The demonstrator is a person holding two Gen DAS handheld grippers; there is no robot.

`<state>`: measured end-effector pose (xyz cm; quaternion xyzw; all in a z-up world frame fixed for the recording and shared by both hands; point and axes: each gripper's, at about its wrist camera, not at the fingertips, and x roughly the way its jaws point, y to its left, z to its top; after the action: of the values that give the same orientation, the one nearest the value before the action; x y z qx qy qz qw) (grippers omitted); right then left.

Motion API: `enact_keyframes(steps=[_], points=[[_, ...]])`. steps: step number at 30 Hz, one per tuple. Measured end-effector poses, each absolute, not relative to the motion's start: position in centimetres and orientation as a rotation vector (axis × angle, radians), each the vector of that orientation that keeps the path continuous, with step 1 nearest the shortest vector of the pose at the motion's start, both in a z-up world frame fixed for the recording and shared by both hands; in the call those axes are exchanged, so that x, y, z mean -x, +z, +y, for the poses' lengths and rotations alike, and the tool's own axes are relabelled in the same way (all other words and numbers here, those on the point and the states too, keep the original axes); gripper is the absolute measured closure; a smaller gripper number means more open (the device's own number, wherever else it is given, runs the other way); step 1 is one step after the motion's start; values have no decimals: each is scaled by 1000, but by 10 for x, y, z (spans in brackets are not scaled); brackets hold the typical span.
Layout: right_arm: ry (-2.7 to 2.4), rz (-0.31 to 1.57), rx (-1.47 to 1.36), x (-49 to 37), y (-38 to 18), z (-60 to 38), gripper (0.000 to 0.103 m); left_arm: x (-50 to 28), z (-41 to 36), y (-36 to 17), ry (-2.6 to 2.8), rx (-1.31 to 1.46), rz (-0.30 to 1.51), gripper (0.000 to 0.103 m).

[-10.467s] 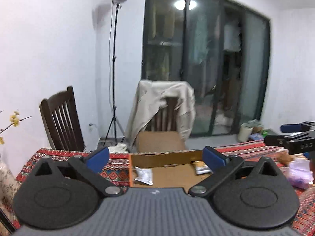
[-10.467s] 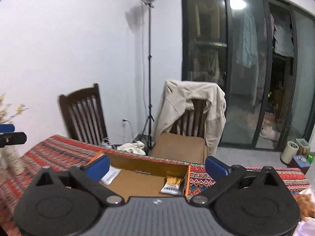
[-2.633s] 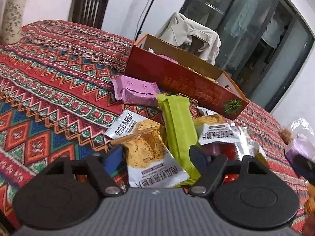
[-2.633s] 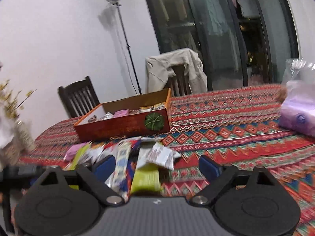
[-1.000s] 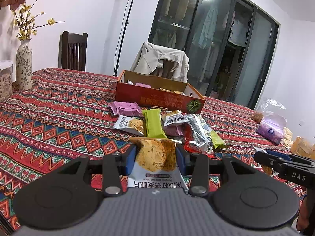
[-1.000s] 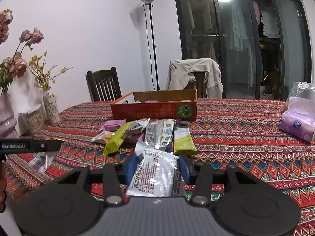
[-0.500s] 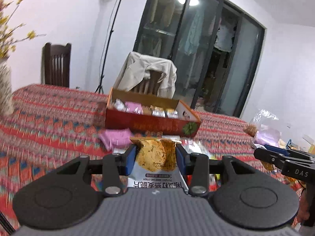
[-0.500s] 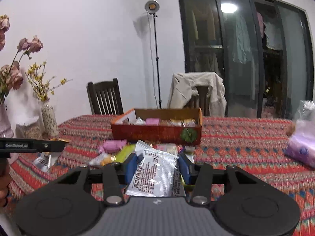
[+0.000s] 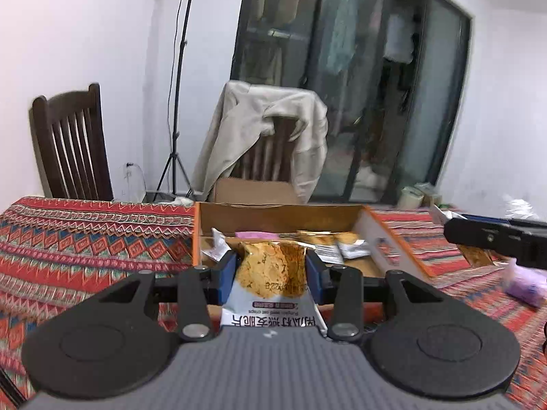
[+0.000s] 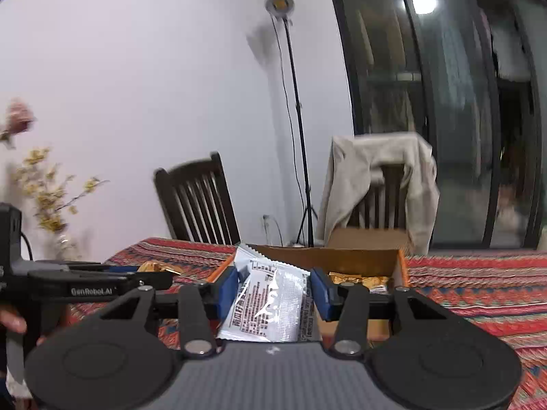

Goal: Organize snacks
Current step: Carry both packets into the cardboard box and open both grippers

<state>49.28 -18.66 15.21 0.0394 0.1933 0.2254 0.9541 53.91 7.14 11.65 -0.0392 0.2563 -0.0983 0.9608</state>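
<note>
My left gripper (image 9: 270, 270) is shut on a white crisp packet (image 9: 270, 275) printed with golden crackers, held just before the near wall of the open cardboard box (image 9: 283, 217). Inside the box lie several packets: a pink one (image 9: 256, 235), gold and white ones (image 9: 336, 244). My right gripper (image 10: 275, 293) is shut on a silver printed packet (image 10: 273, 302), held over the near edge of the same box (image 10: 362, 259), where gold packets (image 10: 355, 278) show. The right gripper (image 9: 492, 239) pokes in at the right of the left wrist view. The left gripper (image 10: 99, 283) crosses the left of the right wrist view.
The table wears a red patterned cloth (image 9: 85, 239). A dark wooden chair (image 9: 70, 150) and a chair draped with a beige jacket (image 9: 270, 136) stand behind it, with a lamp stand (image 9: 177, 102) between. A purple bag (image 9: 523, 282) lies at the right. A vase of yellow flowers (image 10: 54, 205) stands left.
Both grippers have travelled forward over the table and risen, each with its packet. The loose snack pile has dropped out of view and the box now fills the near foreground.
</note>
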Motion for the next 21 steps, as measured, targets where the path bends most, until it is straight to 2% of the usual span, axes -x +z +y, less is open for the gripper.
enact_keyframes(steps=[8, 15, 16, 17, 18, 21], points=[[385, 648, -105, -681, 107, -139, 57, -660, 79, 67, -154, 99, 700, 60], [323, 816, -26, -778, 49, -86, 56, -696, 82, 40, -126, 92, 755, 53], [317, 825, -12, -784, 42, -81, 55, -698, 83, 40, -125, 97, 745, 50], [308, 834, -5, -788, 37, -77, 49, -698, 84, 40, -122, 98, 740, 45], [299, 840, -6, -788, 32, -75, 42, -698, 85, 41, -131, 100, 740, 45], [309, 830, -25, -785, 32, -76, 39, -694, 85, 47, -141, 85, 739, 44]])
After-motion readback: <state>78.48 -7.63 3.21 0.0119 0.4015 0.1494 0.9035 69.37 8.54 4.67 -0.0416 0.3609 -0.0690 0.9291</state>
